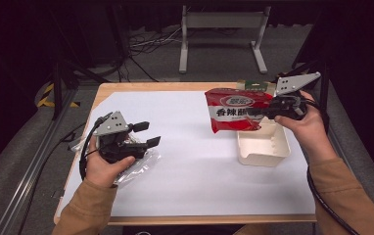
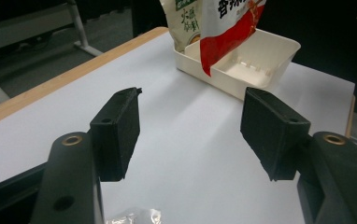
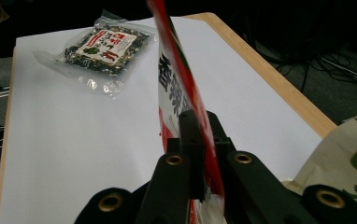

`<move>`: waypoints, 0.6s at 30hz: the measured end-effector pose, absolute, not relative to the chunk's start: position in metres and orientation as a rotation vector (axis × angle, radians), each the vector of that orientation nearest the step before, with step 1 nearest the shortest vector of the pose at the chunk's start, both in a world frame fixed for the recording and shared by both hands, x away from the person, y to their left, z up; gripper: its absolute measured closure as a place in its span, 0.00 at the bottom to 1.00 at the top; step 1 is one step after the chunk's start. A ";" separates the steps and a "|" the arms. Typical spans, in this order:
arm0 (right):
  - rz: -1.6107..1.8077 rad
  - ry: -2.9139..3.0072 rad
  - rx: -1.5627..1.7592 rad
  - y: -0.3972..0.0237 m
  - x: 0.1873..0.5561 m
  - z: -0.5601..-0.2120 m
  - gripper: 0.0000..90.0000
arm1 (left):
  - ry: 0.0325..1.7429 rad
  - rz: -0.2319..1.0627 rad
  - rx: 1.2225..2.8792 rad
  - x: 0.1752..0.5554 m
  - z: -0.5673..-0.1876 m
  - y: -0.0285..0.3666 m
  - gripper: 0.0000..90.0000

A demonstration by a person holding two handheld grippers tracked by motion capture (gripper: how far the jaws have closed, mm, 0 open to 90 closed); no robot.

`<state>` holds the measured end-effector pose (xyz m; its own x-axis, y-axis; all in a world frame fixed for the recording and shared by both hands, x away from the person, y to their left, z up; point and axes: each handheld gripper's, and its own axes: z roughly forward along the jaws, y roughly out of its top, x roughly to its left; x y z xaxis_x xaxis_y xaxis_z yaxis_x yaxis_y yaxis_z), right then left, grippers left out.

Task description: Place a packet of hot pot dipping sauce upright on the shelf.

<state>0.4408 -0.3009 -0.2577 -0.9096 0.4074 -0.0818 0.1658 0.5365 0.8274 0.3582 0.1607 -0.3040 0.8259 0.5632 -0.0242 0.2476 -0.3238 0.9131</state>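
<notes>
Beige packet (image 1: 256,86) behind red packet (image 1: 234,110), above tray (image 1: 263,147)

I count two grippers, one in each of my hands: my left gripper (image 1: 146,134) with nothing between its jaws, and my right gripper (image 1: 266,113) clamped on a packet. There are three snack packets in all: one red packet (image 1: 234,110) in my right gripper, one clear packet (image 3: 103,46) of dark mix lying flat on the paper, and one beige and green packet (image 2: 183,23) standing at the tray. I see one cream tray (image 1: 263,147), one white paper sheet (image 1: 195,161) over one wooden table (image 1: 126,87), and one white metal stand (image 1: 222,36) on the floor beyond.
</notes>
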 end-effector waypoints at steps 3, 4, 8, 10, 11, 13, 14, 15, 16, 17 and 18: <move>1.317 2.501 0.499 -0.308 0.447 -0.257 0.99 | 0.614 0.373 1.920 0.361 -0.306 0.163 0.39; 1.317 2.501 0.499 -0.308 0.447 -0.257 0.99 | 0.614 0.373 1.920 0.361 -0.306 0.163 0.39; 1.317 2.479 0.506 -0.315 0.453 -0.255 0.99 | 0.632 0.382 1.920 0.365 -0.310 0.167 0.38; 1.291 2.467 0.505 -0.320 0.456 -0.254 0.99 | 0.644 0.381 1.913 0.367 -0.313 0.169 0.38; 1.291 2.467 0.505 -0.320 0.456 -0.254 0.99 | 0.644 0.381 1.913 0.367 -0.313 0.169 0.37; 1.284 2.450 0.518 -0.325 0.459 -0.254 0.99 | 0.659 0.382 1.915 0.368 -0.314 0.171 0.36; 1.285 2.446 0.525 -0.326 0.460 -0.254 0.99 | 0.659 0.391 1.917 0.368 -0.314 0.171 0.35; 1.284 2.440 0.532 -0.328 0.461 -0.254 0.99 | 0.669 0.391 1.913 0.369 -0.316 0.172 0.35; 1.289 2.436 0.535 -0.330 0.462 -0.255 0.99 | 0.669 0.395 1.914 0.369 -0.316 0.173 0.34; 1.289 2.436 0.535 -0.330 0.462 -0.255 0.99 | 0.669 0.395 1.914 0.369 -0.316 0.173 0.34; 1.292 2.427 0.550 -0.334 0.464 -0.255 0.99 | 0.670 0.410 1.912 0.370 -0.317 0.175 0.34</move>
<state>0.4639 -0.3341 -0.2554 -0.8685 0.4831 -0.1113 0.1775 0.5125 0.8401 0.3701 0.1746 -0.3171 0.7870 0.6168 -0.0142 0.2680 -0.3210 0.9084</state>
